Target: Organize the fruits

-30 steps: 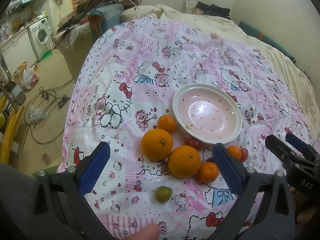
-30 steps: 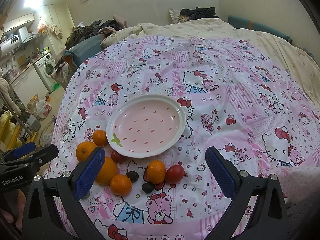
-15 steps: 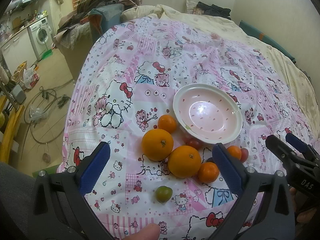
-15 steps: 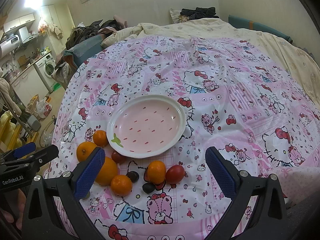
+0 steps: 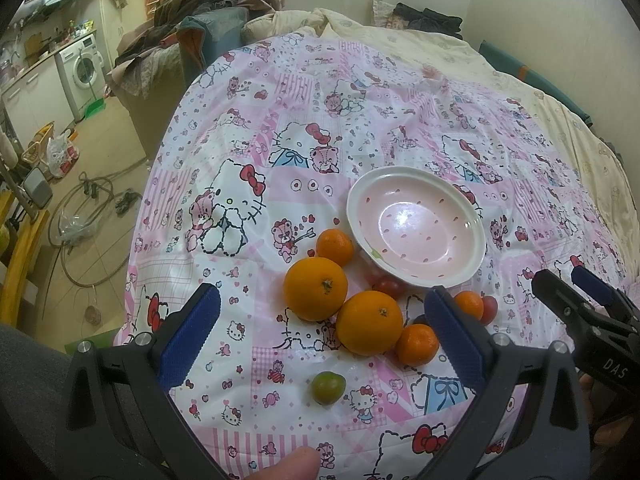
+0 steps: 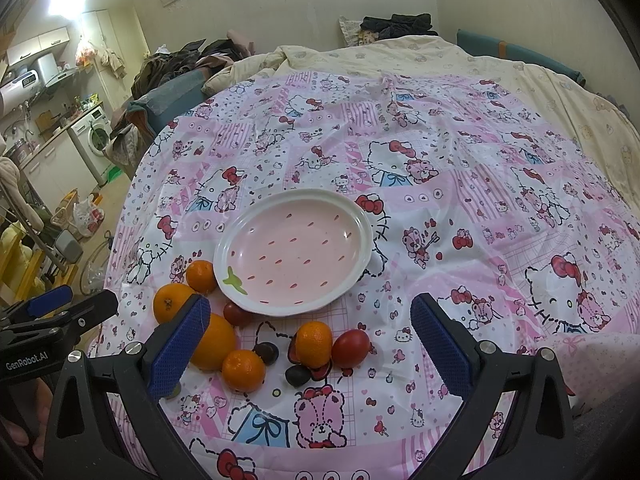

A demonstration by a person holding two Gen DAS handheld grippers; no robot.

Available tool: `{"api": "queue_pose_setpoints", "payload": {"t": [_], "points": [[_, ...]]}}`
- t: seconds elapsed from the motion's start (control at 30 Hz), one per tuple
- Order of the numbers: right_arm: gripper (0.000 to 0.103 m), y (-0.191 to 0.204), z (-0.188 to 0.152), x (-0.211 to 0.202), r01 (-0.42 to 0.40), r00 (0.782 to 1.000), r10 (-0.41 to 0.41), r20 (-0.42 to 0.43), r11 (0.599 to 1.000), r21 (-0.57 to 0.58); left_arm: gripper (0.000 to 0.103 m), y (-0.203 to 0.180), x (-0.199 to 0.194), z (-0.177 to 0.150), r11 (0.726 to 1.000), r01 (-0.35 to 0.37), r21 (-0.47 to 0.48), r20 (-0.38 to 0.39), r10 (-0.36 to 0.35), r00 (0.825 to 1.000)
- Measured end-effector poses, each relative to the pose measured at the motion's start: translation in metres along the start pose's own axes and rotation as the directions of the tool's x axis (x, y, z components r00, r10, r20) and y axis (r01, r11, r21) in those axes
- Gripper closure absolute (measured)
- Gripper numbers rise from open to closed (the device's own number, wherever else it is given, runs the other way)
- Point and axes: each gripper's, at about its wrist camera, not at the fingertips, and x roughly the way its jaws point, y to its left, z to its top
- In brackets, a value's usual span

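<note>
Blue-padded fingers of the left gripper (image 5: 320, 332) and right gripper (image 6: 310, 340) are spread wide, grasping nothing, above a pink cartoon-print sheet (image 6: 460, 184) on a bed. Nearest lies a small green fruit (image 5: 328, 387); beyond it two large oranges (image 5: 316, 289), small mandarins (image 6: 314, 343), red tomatoes (image 6: 350, 348) and dark fruits (image 6: 298, 375) cluster just beside the near rim of an unfilled pink plate (image 6: 294, 252).

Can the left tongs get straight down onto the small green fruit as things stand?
Probably yes. The left tongs are open, and the green fruit lies alone on the cloth between their fingers, apart from the large orange. Nothing covers it.
</note>
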Motion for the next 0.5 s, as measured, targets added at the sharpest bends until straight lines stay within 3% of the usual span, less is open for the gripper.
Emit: {"api": "queue_pose_setpoints", "payload": {"t": [0.3,0.43,0.5], "points": [[0.001,-0.009,0.006,0.004,-0.022,0.999,0.024,-0.028,0.998,0.053,0.002,0.011,0.007,0.007,0.999,-0.033,-0.017,-0.053,0.032,0.998],[0.001,-0.036,0.015,0.017,0.007,0.995,0.007,-0.096,0.99,0.142,0.002,0.024,0.03,0.02,0.998,-0.024,-0.063,-0.168,0.014,0.986],[0.001,-0.047,0.016,0.022,0.036,0.993,-0.015,-0.115,0.983,0.179,0.002,0.029,0.048,0.024,0.995,-0.043,-0.087,-0.244,0.02,0.97]]}}
